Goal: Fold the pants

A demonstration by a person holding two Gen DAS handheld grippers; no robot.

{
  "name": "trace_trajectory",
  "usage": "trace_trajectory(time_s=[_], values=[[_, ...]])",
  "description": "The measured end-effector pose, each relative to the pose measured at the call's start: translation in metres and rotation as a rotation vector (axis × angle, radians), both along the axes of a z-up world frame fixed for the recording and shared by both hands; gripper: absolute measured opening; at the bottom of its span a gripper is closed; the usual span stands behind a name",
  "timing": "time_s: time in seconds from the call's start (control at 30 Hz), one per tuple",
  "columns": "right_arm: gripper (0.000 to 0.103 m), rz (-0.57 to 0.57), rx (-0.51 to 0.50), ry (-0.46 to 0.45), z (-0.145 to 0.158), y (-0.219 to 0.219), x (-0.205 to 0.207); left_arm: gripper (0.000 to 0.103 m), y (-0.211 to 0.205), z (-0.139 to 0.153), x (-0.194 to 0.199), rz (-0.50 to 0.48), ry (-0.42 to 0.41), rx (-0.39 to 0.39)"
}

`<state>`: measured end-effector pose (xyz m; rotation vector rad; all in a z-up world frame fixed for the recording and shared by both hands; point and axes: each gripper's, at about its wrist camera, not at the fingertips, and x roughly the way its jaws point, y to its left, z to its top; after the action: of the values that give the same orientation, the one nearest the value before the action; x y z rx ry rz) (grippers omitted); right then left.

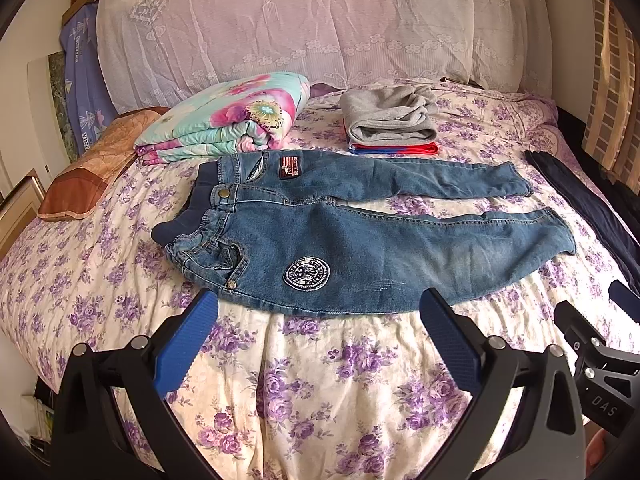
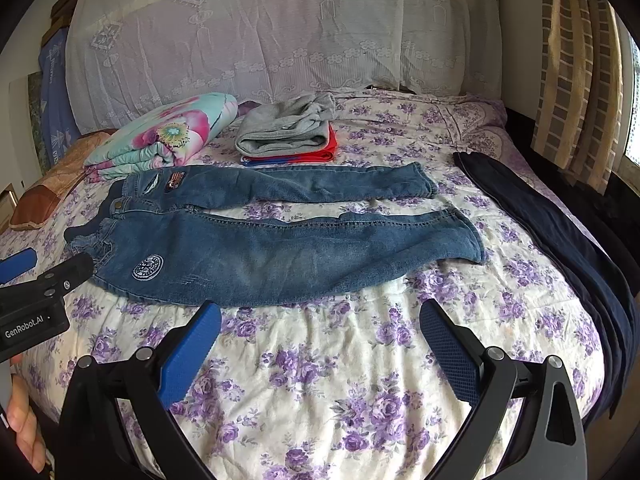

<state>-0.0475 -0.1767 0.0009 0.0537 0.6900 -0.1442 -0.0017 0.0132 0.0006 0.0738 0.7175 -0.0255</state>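
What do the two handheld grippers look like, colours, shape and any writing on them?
Both match: the left gripper and right gripper have black angular frames with silver pivot bolts and two fingers faced with ribbed blue pads. White lettering "GenRobot.AI" marks the left gripper's body; the right one's body shows "DAS". No cables or sleeves are visible.

We log the setting as a home bedroom. We see a bed (image 1: 320, 380) with floral sheet, lace-draped headboard (image 1: 320, 20), folded quilt (image 1: 228, 120), curtain (image 2: 576, 80).
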Motion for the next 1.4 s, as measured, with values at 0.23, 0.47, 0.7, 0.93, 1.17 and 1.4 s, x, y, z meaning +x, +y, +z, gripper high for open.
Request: trace_trajectory(time_s=[0.23,0.47,0.7,0.93,1.17,1.4], values=[[0.1,0.0,0.0,0.001,0.0,-0.001,0.001,0.098,0.001,0.0,0.0,0.0,0.001,0.0],[0.1,-0.001,-0.002,0.001,0.0,-0.001,0.002,0.098,0.001,0.0,0.0,0.001,0.001,0.001],[0.1,0.0,0.0,0.005,-0.005,0.0,0.001,0.098,0.003,-0.004,0.0,0.003,0.007,0.001],[0.1,0.001,0.0,0.006,-0.006,0.0,0.002,0.098,0.004,-0.009,0.002,0.005,0.014,0.002],[0.1,-0.001,0.002,0.019,-0.014,-0.001,0.005,0.098,0.004,-0.014,0.005,0.005,0.034,0.01],[0.1,-0.009,0.005,0.029,-0.019,-0.005,0.014,0.098,0.011,-0.024,0.015,0.029,0.094,0.003]])
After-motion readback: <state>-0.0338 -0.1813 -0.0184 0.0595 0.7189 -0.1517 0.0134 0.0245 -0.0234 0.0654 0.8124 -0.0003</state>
